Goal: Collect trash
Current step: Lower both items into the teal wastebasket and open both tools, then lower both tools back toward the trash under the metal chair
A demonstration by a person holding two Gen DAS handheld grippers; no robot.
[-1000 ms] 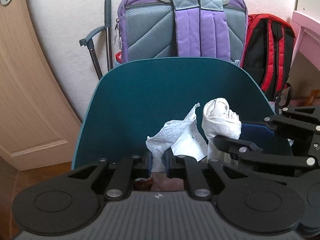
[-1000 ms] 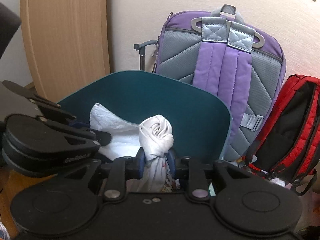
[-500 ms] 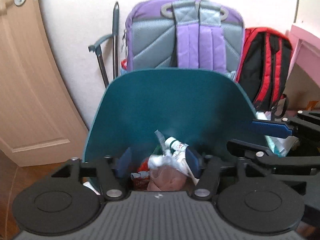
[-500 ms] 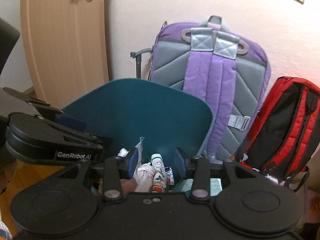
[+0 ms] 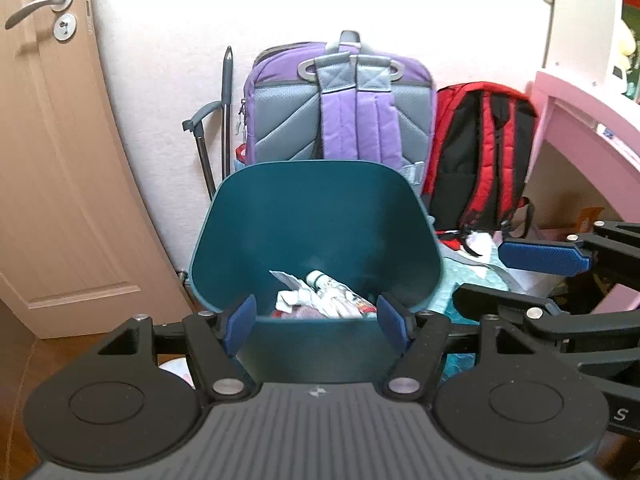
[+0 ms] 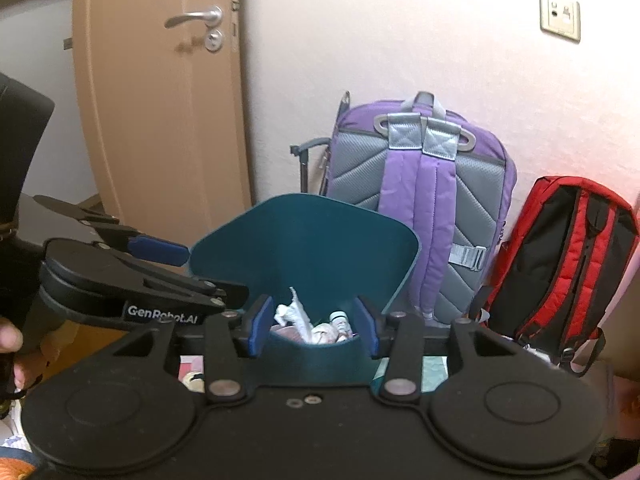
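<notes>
A teal trash bin [image 5: 316, 208] stands on the floor in front of me; it also shows in the right wrist view [image 6: 308, 248]. Inside lie crumpled white tissues [image 5: 304, 298] and a small bottle [image 5: 320, 280], also seen in the right wrist view as tissues [image 6: 296, 316]. My left gripper [image 5: 318, 322] is open and empty above the bin's near rim. My right gripper [image 6: 314, 330] is open and empty beside it, also over the near rim. The right gripper shows at the right of the left wrist view [image 5: 520, 280].
A purple backpack [image 5: 340, 104] and a red-and-black backpack [image 5: 480, 152] lean on the wall behind the bin. A wooden door [image 5: 48, 140] is at the left. A pink desk [image 5: 588, 128] stands at the right. A grey handled pole [image 5: 226, 108] leans by the wall.
Both grippers opened and dropped their white tissues into the bin. Both have pulled back and up from the bin, so it looks smaller.
</notes>
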